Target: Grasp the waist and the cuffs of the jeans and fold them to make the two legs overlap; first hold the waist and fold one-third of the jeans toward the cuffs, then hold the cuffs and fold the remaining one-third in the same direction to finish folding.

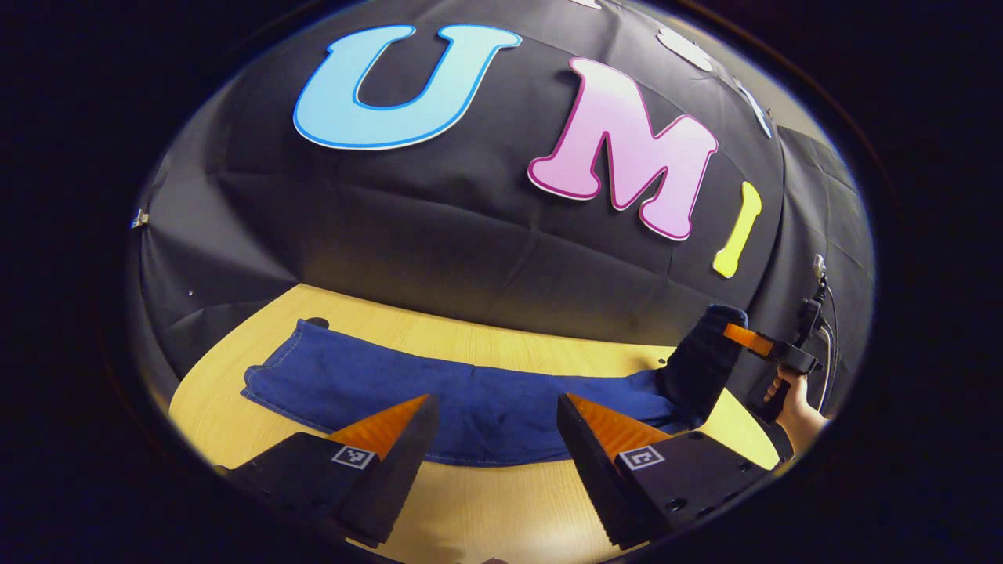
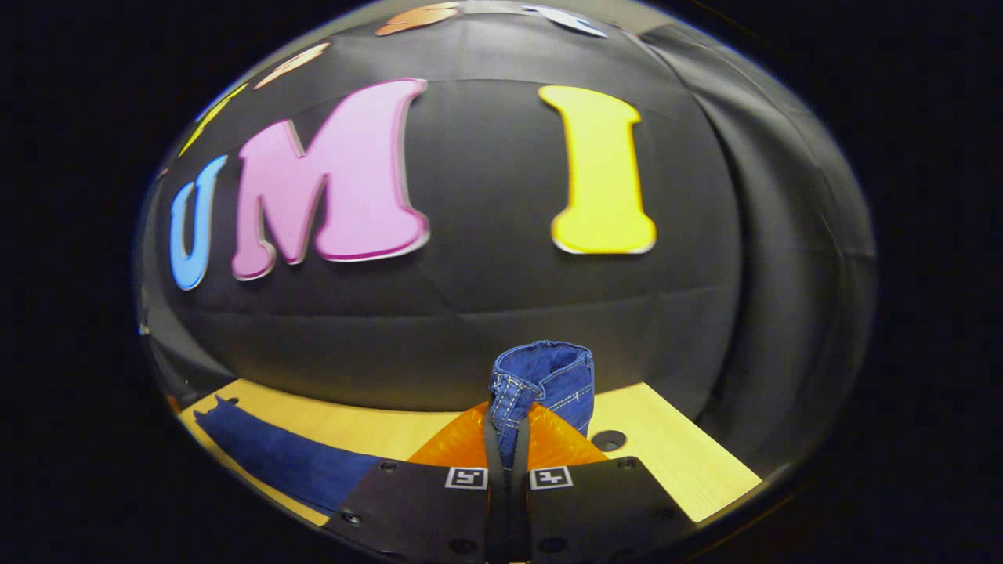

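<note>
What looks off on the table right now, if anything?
Nothing damaged or spilled. The jeans lie flat along the wooden table, except one end, lifted and bunched in the right tool. The left tool hovers open above them.

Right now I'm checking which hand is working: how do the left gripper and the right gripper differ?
The left gripper is open and holds nothing; the right gripper is shut on one end of the jeans. The left hovers over the jeans' flat middle; the right holds its end lifted off the table. Both are above the same table.
</note>
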`<state>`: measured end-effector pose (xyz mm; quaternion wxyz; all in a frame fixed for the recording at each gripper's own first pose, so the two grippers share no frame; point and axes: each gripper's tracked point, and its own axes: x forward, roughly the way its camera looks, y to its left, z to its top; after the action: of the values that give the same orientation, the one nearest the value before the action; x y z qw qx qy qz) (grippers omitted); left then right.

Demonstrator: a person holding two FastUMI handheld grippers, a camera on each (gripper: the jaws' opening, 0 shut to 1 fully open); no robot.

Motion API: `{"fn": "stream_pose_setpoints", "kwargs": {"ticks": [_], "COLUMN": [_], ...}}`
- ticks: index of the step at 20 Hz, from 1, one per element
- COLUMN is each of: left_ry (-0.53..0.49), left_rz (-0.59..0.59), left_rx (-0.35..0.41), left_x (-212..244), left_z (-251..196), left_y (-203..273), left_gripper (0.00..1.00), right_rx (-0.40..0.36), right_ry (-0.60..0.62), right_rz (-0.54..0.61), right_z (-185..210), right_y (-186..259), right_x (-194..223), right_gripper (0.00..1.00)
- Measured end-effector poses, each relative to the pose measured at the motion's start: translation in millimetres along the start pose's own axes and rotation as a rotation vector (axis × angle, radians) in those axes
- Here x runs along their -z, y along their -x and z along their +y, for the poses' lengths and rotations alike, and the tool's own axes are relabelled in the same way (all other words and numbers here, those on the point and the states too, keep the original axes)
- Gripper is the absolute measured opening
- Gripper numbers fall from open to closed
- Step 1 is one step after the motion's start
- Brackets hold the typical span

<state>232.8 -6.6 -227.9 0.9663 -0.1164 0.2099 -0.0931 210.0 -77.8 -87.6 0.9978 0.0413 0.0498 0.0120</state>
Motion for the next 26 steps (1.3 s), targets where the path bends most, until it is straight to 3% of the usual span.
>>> {"fn": "stream_pose_setpoints", "kwargs": {"ticks": [4, 6, 12, 13, 15, 18, 23, 26], "left_ry": [0.008, 0.024, 0.054, 0.062, 0.052, 0.022, 0.116, 0.107], "left_rz": [-0.032, -0.047, -0.101, -0.108, -0.118, -0.058, 0.068, 0.131], "left_rx": [-0.042, -0.074, -0.256, -0.293, -0.397, -0.484, -0.484, -0.508], "left_x": [-3, -3, -8, -8, -9, 3, 44, 60], "left_z": [29, 49, 143, 166, 223, 281, 309, 316], "left_y": [10, 13, 15, 15, 10, -2, -42, -57], "left_gripper": [0.97, 0.97, 0.96, 0.97, 0.96, 0.97, 0.97, 0.95], "right_rx": [-0.156, -0.197, -0.241, -0.266, -0.279, -0.232, -0.207, -0.213], "right_ry": [0.035, 0.078, 0.127, 0.099, 0.052, 0.132, 0.206, 0.195], "right_rz": [-0.013, 0.029, 0.203, 0.244, 0.357, 0.340, 0.271, 0.257], "right_z": [14, 11, -23, -24, -19, -20, -26, -26], "right_y": [53, 58, 105, 116, 133, 133, 141, 149], "right_x": [-10, -9, 19, 23, 53, 58, 31, 22], "right_gripper": [0.04, 0.04, 0.08, 0.12, 0.45, 0.98, 0.96, 0.97]}}
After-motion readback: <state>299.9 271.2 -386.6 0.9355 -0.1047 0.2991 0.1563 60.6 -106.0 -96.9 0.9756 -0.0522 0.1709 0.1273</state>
